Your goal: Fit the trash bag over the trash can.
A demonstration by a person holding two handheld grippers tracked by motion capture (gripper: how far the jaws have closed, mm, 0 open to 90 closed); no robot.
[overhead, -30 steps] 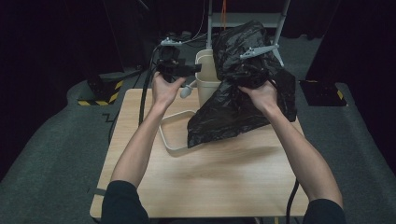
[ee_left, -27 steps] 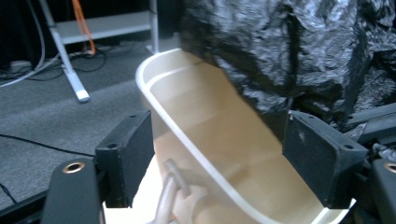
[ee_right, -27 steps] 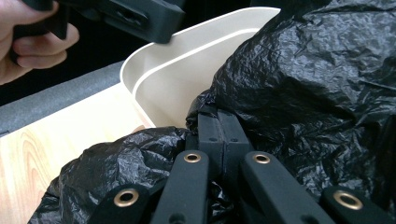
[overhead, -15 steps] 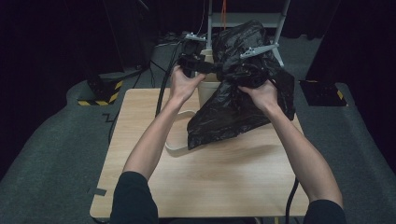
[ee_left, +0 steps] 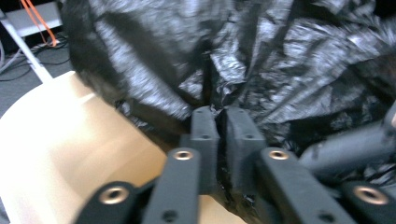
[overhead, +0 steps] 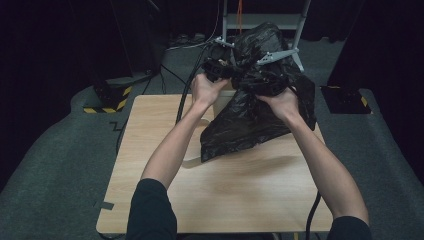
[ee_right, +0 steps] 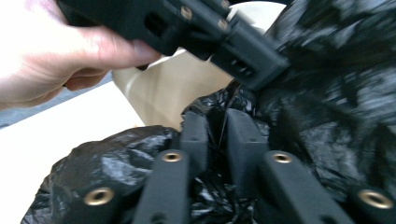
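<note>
Both grippers now meet at the top of the black plastic bag (overhead: 260,107), which hangs bunched above the far half of the tabletop (overhead: 220,195), its lower corner draped down over the pale bin (overhead: 220,100) beneath it. A second ago the left gripper (overhead: 220,70) was off to the side, away from the bag; it has since crossed over and its jaws have just been closing, and in the left gripper view they stand clamped on a fold of the bag's film (ee_left: 219,107). The right gripper (ee_right: 217,126) has a pleat of the same film between its jaws, which have just been opening a little; the pads look near the plastic, but I cannot tell whether they press on it. My reading is that the grip is passing to a second point on the bag's edge, so the mouth can be spread and fitted over the bin's rim. Thin film could slip free while the right gripper's hold is loosened.
</note>
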